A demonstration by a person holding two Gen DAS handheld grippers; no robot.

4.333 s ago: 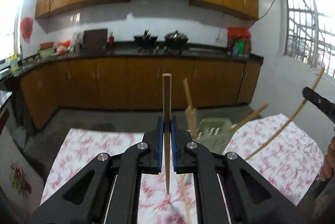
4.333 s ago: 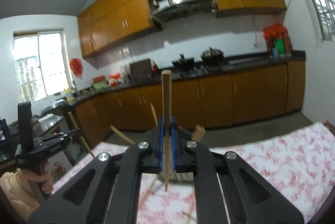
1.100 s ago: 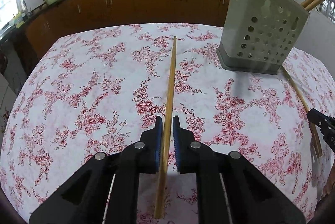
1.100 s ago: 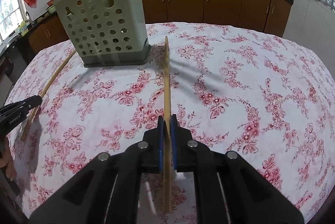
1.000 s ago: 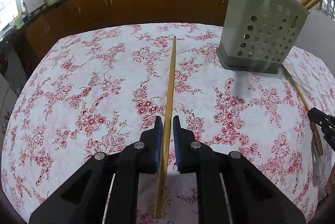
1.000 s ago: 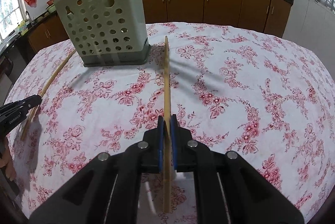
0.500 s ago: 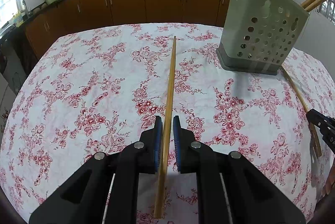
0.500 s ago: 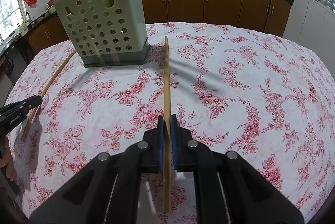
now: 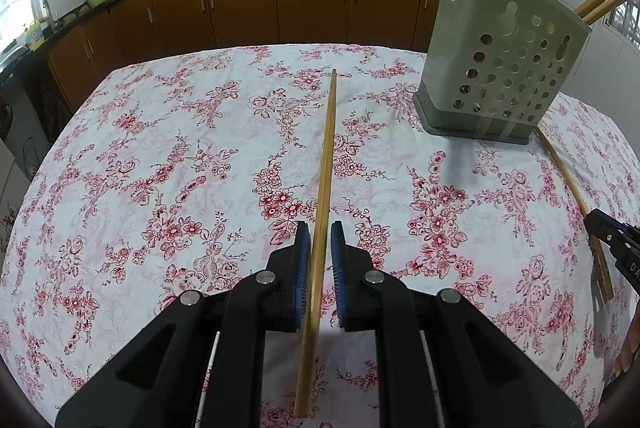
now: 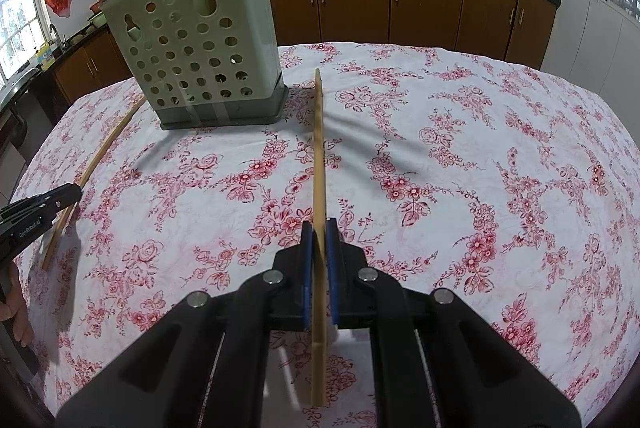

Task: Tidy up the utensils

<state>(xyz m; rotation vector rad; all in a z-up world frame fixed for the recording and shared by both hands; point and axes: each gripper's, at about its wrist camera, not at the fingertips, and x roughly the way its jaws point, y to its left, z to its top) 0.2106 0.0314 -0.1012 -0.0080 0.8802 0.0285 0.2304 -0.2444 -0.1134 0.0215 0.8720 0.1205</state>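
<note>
A floral tablecloth (image 9: 160,148) covers the table, and on it stands a pale green perforated utensil holder (image 9: 504,68), several wooden handles poking up out of its top. The left gripper (image 9: 320,248) has its blue pads nearly together around a long wooden stick (image 9: 326,148) that runs away across the cloth, left of the holder, and the right gripper (image 10: 319,244) is pinched tight on a flat wooden utensil (image 10: 318,148) seen edge-on, its far tip near the holder's base.
</note>
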